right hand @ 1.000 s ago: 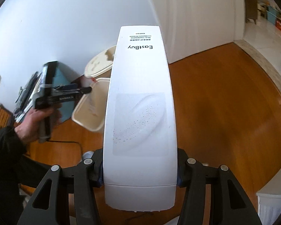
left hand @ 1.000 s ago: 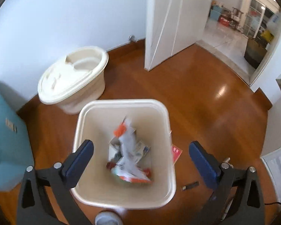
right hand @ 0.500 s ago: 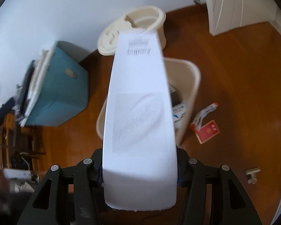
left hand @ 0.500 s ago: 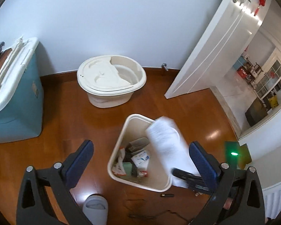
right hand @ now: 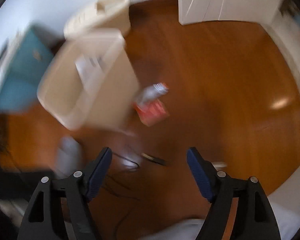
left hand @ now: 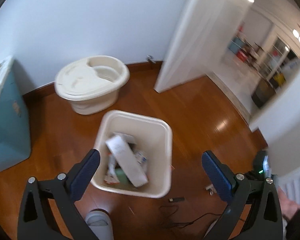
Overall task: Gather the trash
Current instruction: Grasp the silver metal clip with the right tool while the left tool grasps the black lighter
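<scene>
Left wrist view: long white box (left hand: 127, 158) lies tilted in bin (left hand: 168, 132); both hand-held grippers spread, empty.

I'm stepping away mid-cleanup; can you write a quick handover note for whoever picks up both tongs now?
Left tongs: open, empty, above the bin.
Right tongs: open, empty.
Trash bin: on the wood floor; the white box lies tilted on the trash inside.
Done: box binned.
Left: red packet and clear wrapper on the floor beside the bin; small dark item in front of it. The right view is blurred.
</scene>
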Motion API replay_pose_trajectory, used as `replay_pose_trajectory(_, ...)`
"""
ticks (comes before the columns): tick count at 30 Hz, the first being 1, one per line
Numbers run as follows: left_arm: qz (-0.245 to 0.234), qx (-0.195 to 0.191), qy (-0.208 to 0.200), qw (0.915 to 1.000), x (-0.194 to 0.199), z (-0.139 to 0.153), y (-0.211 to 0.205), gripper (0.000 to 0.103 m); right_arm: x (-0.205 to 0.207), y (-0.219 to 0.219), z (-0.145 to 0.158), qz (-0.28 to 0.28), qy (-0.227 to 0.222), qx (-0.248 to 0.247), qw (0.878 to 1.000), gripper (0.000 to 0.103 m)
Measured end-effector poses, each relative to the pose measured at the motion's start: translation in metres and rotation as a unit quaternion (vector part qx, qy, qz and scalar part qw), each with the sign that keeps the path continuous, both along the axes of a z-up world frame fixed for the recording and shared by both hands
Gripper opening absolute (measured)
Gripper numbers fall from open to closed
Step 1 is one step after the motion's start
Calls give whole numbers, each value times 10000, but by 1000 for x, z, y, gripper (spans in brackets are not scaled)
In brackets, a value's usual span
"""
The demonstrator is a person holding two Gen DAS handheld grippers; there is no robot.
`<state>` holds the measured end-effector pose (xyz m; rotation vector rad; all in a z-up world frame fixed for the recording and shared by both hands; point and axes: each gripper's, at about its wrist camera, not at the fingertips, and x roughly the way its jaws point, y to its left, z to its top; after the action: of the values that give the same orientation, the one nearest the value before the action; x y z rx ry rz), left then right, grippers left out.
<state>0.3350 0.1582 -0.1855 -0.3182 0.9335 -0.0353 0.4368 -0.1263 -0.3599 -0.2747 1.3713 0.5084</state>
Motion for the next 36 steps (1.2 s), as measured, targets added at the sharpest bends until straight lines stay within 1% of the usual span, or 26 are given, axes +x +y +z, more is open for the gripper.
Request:
replay_pose_trajectory(2,-277,233,-9,9993,0,-13,-37,103,-13,-25,-37,326,293,-72,9990,73)
replay_pose_trajectory(3,-439,384,-6,9983,2,-21,-56,103,-17,-36,-53,354,363,-134,9986,70)
replay_pose_trajectory(4,-569,482,10,9972,3,-26,-71,103,-20,-50,-67,278,398,-194,9986,70)
replay_pose_trajectory(6,-909,649,56,9937,7,-41,-107,103,-13,-100,-99,-436,499,-258,9975,70)
replay_pose_trajectory(7,-1061,703,102,9918,9,-51,-126,103,-4,-136,-121,-1200,685,-216,9902,70)
replay_pose_trajectory(8,-1181,713,173,9903,12,-63,-143,103,2,-165,-137,-1894,872,-159,9779,70)
replay_pose_trajectory(9,-1245,676,224,9897,14,-71,-154,103,5,-193,-152,-2552,1057,-37,9611,70)
replay_pose_trajectory(11,-1343,495,339,9891,18,-94,-178,103,8,-238,-182,-3712,1339,447,9177,70)
replay_pose_trajectory(12,-1362,446,391,9889,19,-102,-184,103,12,-256,-196,-4117,1388,676,8981,70)
replay_pose_trajectory(14,-1402,389,508,9881,19,-122,-197,103,23,-274,-215,-4493,1377,897,8782,70)
replay_pose_trajectory(15,-1440,376,557,9873,19,-131,-202,103,29,-276,-222,-4512,1367,902,8773,70)
replay_pose_trajectory(16,-1487,380,618,9862,17,-140,-206,103,36,-272,-227,-4369,1311,788,8864,70)
replay_pose_trajectory(17,-1505,420,683,9854,16,-147,-208,103,45,-260,-228,-3931,1171,564,9102,70)
replay_pose_trajectory(18,-1503,478,746,9847,17,-154,-208,103,50,-247,-230,-3431,1082,352,9324,70)
replay_pose_trajectory(19,-1472,504,810,9845,17,-161,-206,103,52,-230,-230,-2748,943,104,9568,70)
replay_pose_trajectory(20,-1414,499,865,9849,16,-166,-205,103,49,-212,-230,-2073,876,-37,9743,70)
replay_pose_trajectory(21,-1337,483,921,9856,17,-171,-201,103,45,-198,-234,-1544,905,-198,9837,70)
replay_pose_trajectory(23,-1214,455,966,9868,18,-179,-197,103,38,-187,-246,-911,990,-640,9888,70)
replay_pose_trajectory(25,-1195,487,971,9869,16,-186,-196,103,36,-184,-257,-643,972,-935,9888,66)
replay_pose_trajectory(27,-1231,607,975,9857,14,-193,-199,103,39,-182,-266,-672,1010,-905,9885,61)
replay_pose_trajectory(28,-1269,672,985,9847,12,-198,-201,103,41,-177,-271,-657,1042,-886,9884,54)
replay_pose_trajectory(29,-1321,722,1009,9834,11,-203,-203,103,42,-174,-278,-606,1056,-923,9883,51)
replay_pose_trajectory(31,-1458,880,1085,9794,9,-215,-209,103,43,-172,-290,-582,1134,-1138,9853,39)
replay_pose_trajectory(33,-1596,949,1116,9762,8,-226,-215,103,43,-173,-299,-620,1206,-1133,9843,30)
replay_pose_trajectory(35,-1880,1126,1109,9694,8,-239,-224,103,42,-174,-297,-592,1101,-962,9875,29)
replay_pose_trajectory(36,-2079,1227,1123,9639,9,-248,-229,103,42,-178,-296,-614,1088,-849,9885,29)
